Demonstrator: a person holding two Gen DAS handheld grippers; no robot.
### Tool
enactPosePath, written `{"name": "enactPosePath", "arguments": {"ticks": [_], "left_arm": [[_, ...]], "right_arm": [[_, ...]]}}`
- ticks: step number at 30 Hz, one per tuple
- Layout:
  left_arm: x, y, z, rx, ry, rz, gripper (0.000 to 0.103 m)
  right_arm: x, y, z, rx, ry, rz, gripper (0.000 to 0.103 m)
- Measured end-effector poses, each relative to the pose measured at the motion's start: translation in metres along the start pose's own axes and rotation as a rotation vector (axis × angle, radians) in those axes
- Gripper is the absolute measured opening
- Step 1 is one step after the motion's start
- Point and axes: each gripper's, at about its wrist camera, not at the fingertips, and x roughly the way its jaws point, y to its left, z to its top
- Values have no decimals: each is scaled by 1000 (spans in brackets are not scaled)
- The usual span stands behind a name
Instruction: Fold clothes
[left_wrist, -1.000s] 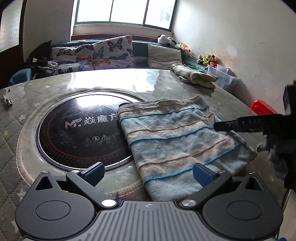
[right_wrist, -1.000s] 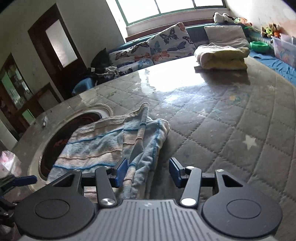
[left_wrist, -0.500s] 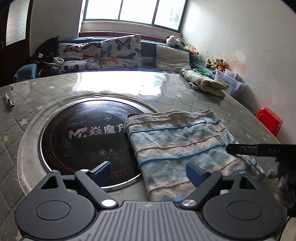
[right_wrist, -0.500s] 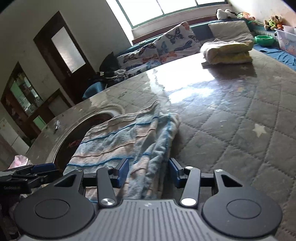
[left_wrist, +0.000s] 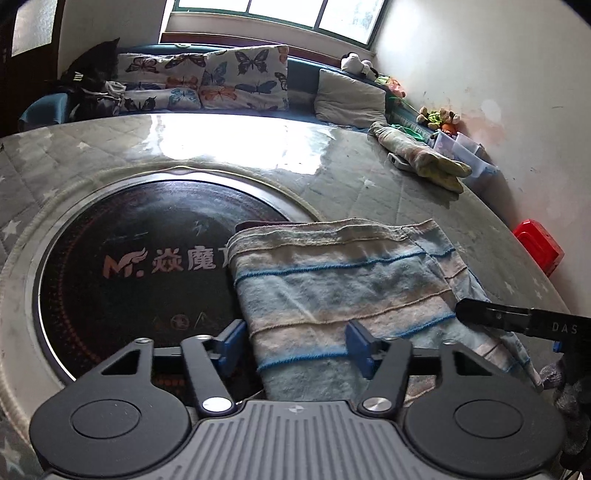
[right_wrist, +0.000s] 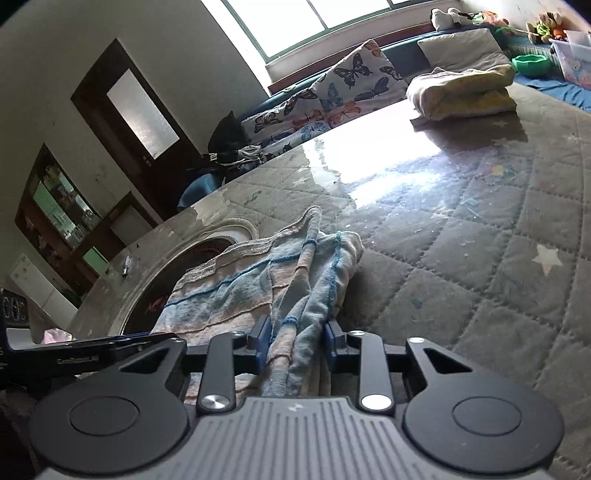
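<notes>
You are working on a striped towel (left_wrist: 343, 291) that is lying on the quilted round table (left_wrist: 351, 192), its left edge overlapping the black induction cooktop (left_wrist: 129, 258) set into the table's middle. The towel is already doubled over at least once: the right wrist view is showing several layers stacked along the edge away from the cooktop. A further fold looks like what is left, judging from how wide it still is.

Your left gripper (left_wrist: 295, 341) is hovering low at the towel's near edge, on the side next to the cooktop. Its jaws are standing well apart with the cloth lying between them, and neither blue pad (left_wrist: 231, 341) is pressing the fabric.

Your right gripper (right_wrist: 295, 341) is sitting at the near corner on the side away from the cooktop. Its jaws are standing close in on either side of a bunched ridge of towel (right_wrist: 295, 288); the pads look to be touching the cloth, but I cannot tell whether they are actually pinching it.

Beyond the cooktop, at the table's far edge, a yellowish folded cloth (right_wrist: 465, 92) is resting, which I take to be a finished piece. So one item appears done and this towel is partway there.

Next you will probably need both corners gripped firmly before lifting.
</notes>
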Motion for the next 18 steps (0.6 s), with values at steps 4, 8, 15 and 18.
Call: {"name": "enactPosePath", "arguments": {"ticks": [4,8,15,18], "left_arm": [[0,1,0,3,-1,9,44],[-3,2,2,12,-13,5,24],[-10,-13,0,37,-35,-17,14],[-14,-24,3,56,-45,-30,12]], "right_arm": [[-3,2,-1,-7,-20,3,21],[-6,5,-3,-16,-30,6,19],[-23,9,-9,-36,-65,-10,17],[-32,10,-10,-46,-82,-23,17]]}}
